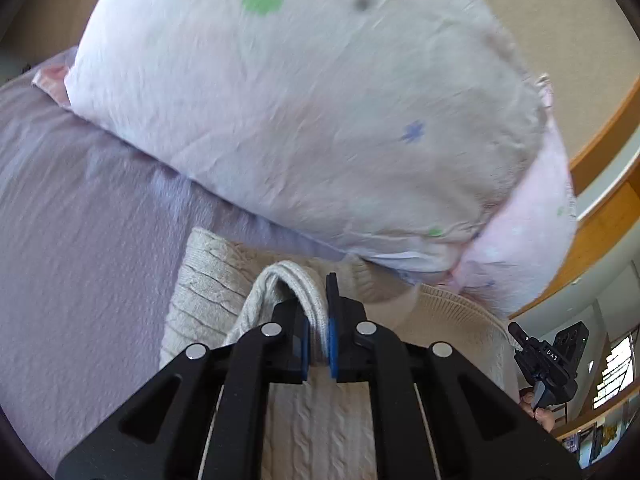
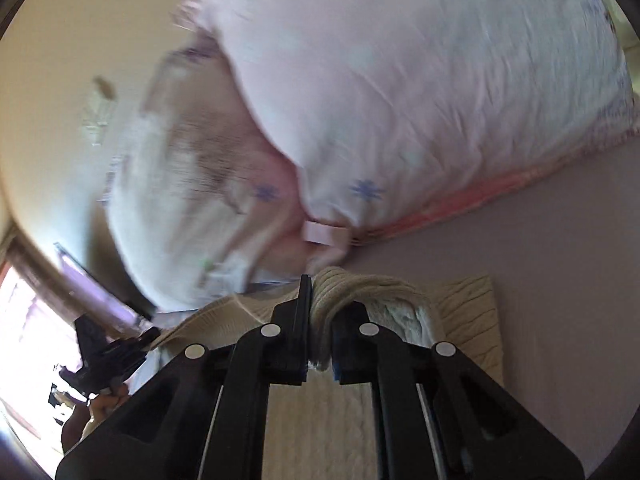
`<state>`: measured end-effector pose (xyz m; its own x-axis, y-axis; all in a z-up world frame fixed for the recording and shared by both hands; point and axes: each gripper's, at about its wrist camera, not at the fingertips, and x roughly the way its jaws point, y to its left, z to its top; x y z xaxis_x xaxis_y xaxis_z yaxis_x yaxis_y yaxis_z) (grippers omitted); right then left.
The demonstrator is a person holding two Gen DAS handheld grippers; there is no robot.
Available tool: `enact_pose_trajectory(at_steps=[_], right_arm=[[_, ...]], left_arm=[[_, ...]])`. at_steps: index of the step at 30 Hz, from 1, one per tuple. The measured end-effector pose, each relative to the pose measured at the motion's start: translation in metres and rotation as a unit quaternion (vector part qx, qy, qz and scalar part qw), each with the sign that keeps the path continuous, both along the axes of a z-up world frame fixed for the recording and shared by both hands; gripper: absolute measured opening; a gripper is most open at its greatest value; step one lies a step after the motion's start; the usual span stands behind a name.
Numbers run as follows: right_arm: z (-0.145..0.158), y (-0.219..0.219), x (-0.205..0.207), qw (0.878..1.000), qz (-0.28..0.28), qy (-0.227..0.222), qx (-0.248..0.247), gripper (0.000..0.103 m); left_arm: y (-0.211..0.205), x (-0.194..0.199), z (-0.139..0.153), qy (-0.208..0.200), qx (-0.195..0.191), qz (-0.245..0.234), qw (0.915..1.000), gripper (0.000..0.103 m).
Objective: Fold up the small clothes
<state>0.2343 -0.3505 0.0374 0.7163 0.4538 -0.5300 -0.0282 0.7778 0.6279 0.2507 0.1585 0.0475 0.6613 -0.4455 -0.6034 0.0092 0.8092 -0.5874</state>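
Observation:
A cream cable-knit sweater lies on a lilac bed sheet. My left gripper is shut on a folded edge of the sweater, which loops up between the blue pads. My right gripper is shut on another bunched edge of the same sweater, lifted off the sheet. The right gripper also shows at the right edge of the left wrist view, and the left gripper at the left of the right wrist view. Both views are blurred.
A large pale pink pillow with green and blue star prints lies just beyond the sweater; it also fills the right wrist view. A wooden bed frame and a beige wall stand behind it. A bright window is at the left.

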Motion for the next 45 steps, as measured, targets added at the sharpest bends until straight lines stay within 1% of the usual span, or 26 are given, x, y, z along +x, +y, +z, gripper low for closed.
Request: enact_pose_trajectory(at_steps=[1, 2, 3, 4, 5, 7, 10, 12, 14, 18, 22, 24, 25, 26, 29, 32, 35, 37, 38, 39, 40, 41, 42, 43, 44, 45], right_arm=[[-0.008, -0.003, 0.004, 1.0, -0.012, 0.015, 0.009, 0.009], [-0.01, -0.006, 0.005, 0.999, -0.02, 0.024, 0.014, 0.016], [-0.012, -0.006, 0.009, 0.999, -0.029, 0.033, 0.014, 0.032], [-0.013, -0.007, 0.009, 0.998, -0.04, 0.037, 0.009, 0.07], [-0.009, -0.009, 0.006, 0.998, -0.064, 0.023, -0.003, 0.102], [-0.003, -0.014, -0.005, 0.995, -0.098, -0.011, -0.009, 0.102], [-0.002, -0.025, -0.016, 0.995, -0.082, -0.034, 0.035, 0.102], [-0.003, -0.028, -0.021, 0.995, -0.078, -0.042, 0.044, 0.102], [-0.006, -0.026, -0.018, 0.996, -0.071, -0.038, 0.048, 0.102], [-0.006, -0.026, -0.022, 0.996, -0.055, -0.034, 0.069, 0.102], [-0.004, -0.03, -0.024, 0.995, -0.051, -0.043, 0.078, 0.102], [-0.005, -0.035, -0.025, 0.994, -0.046, -0.043, 0.093, 0.102], [-0.004, -0.038, -0.026, 0.993, -0.044, -0.042, 0.099, 0.102], [-0.005, -0.04, -0.027, 0.992, -0.04, -0.043, 0.107, 0.102], [0.002, -0.049, -0.031, 0.991, -0.035, -0.058, 0.117, 0.102], [0.012, -0.06, -0.039, 0.989, -0.04, -0.08, 0.116, 0.102], [0.022, -0.075, -0.048, 0.987, -0.056, -0.105, 0.112, 0.102], [0.025, -0.084, -0.051, 0.987, -0.067, -0.11, 0.099, 0.102], [0.025, -0.089, -0.052, 0.987, -0.072, -0.11, 0.089, 0.102], [0.024, -0.094, -0.052, 0.988, -0.077, -0.108, 0.083, 0.102], [0.022, -0.101, -0.051, 0.988, -0.081, -0.1, 0.081, 0.102], [0.02, -0.105, -0.049, 0.99, -0.078, -0.09, 0.08, 0.102], [0.017, -0.109, -0.047, 0.991, -0.074, -0.08, 0.082, 0.102], [0.015, -0.112, -0.046, 0.991, -0.071, -0.07, 0.085, 0.102], [0.012, -0.115, -0.044, 0.992, -0.066, -0.057, 0.091, 0.102], [0.009, -0.116, -0.041, 0.992, -0.059, -0.045, 0.097, 0.102]], left_arm=[[0.0, 0.005, -0.005, 0.005, -0.006, 0.0, 1.0, 0.007], [0.002, 0.006, -0.009, 0.009, -0.015, -0.001, 0.9999, 0.009], [0.004, 0.007, -0.011, 0.015, -0.029, -0.002, 0.9995, 0.014], [0.008, 0.006, -0.012, 0.017, -0.046, -0.004, 0.9988, 0.032], [0.012, 0.002, -0.012, 0.017, -0.063, -0.005, 0.9978, 0.057], [0.027, -0.011, -0.003, -0.002, -0.071, 0.006, 0.9974, 0.077], [0.047, -0.033, 0.008, -0.011, -0.052, 0.015, 0.9985, 0.078], [0.06, -0.04, -0.002, 0.017, -0.046, 0.01, 0.9987, 0.073], [0.063, -0.042, -0.019, 0.049, -0.053, 0.004, 0.9974, 0.06], [0.057, -0.041, -0.047, 0.081, -0.091, -0.013, 0.9924, 0.058], [0.047, -0.042, -0.047, 0.067, -0.093, -0.023, 0.9932, 0.058], [0.039, -0.041, -0.05, 0.071, -0.1, -0.024, 0.9922, 0.045], [0.036, -0.039, -0.055, 0.083, -0.116, -0.022, 0.9895, 0.015], [0.035, -0.038, -0.06, 0.094, -0.138, -0.021, 0.9857, 0.015], [0.026, -0.041, -0.042, 0.07, -0.164, -0.012, 0.9839, 0.014], [-0.009, -0.039, 0.002, 0.015, -0.206, -0.048, 0.9773, 0.014], [-0.084, -0.026, 0.048, -0.037, -0.234, -0.128, 0.9631, 0.014], [-0.154, -0.011, 0.058, -0.047, -0.266, -0.198, 0.9422, 0.015], [-0.187, -0.003, 0.056, -0.04, -0.281, -0.228, 0.9312, 0.018], [-0.23, 0.009, 0.046, -0.018, -0.304, -0.268, 0.9142, 0.022], [-0.264, 0.018, 0.035, 0.009, -0.321, -0.297, 0.899, 0.034], [-0.285, 0.024, 0.025, 0.031, -0.338, -0.32, 0.8844, 0.04], [-0.305, 0.029, 0.013, 0.059, -0.352, -0.341, 0.8696, 0.04], [-0.309, 0.029, 0.008, 0.067, -0.35, -0.339, 0.8708, 0.041], [-0.306, 0.027, 0.006, 0.062, -0.342, -0.335, 0.8761, 0.046], [-0.296, 0.024, 0.009, 0.046, -0.318, -0.329, 0.8879, 0.052]])
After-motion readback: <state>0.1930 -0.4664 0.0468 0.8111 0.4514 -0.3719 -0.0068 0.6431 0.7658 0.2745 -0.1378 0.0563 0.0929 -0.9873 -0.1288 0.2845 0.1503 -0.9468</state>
